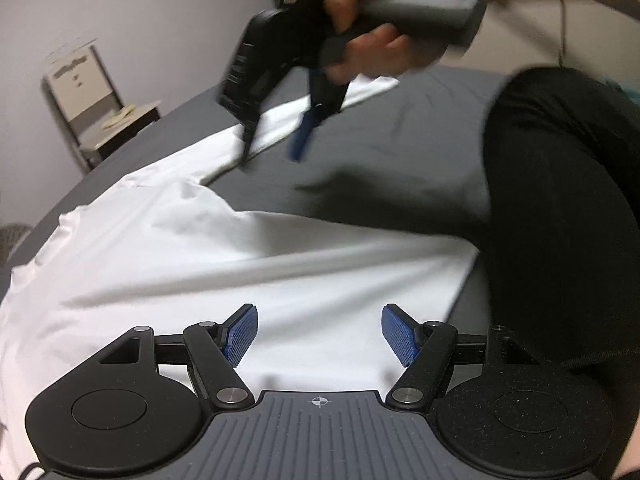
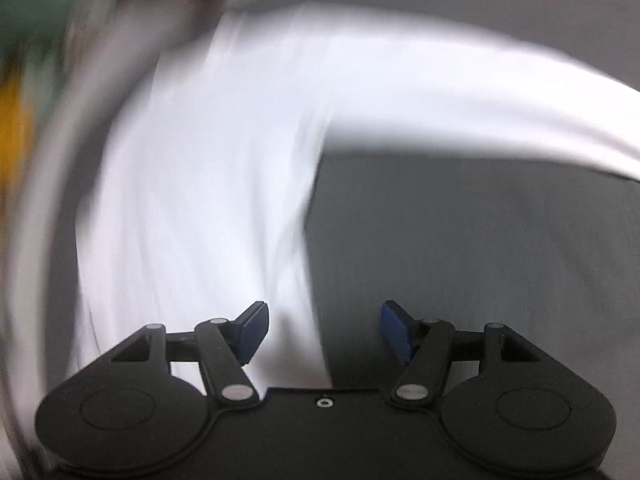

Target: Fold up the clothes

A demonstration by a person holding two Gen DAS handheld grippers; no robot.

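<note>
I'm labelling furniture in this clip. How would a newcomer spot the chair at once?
Follow the dark grey bed to its far edge, past the white garment, towards the pale wall. The folding chair stands there at upper left. It is the only beige, upright piece, with something pale lying on its seat.

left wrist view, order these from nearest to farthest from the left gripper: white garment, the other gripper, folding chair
1. white garment: spread on the dark bed right under the open left gripper.
2. right gripper: farther out, above centre, tips at the garment's long sleeve, held by a hand.
3. folding chair: farthest, upper left against the wall, beyond the bed edge.
</note>
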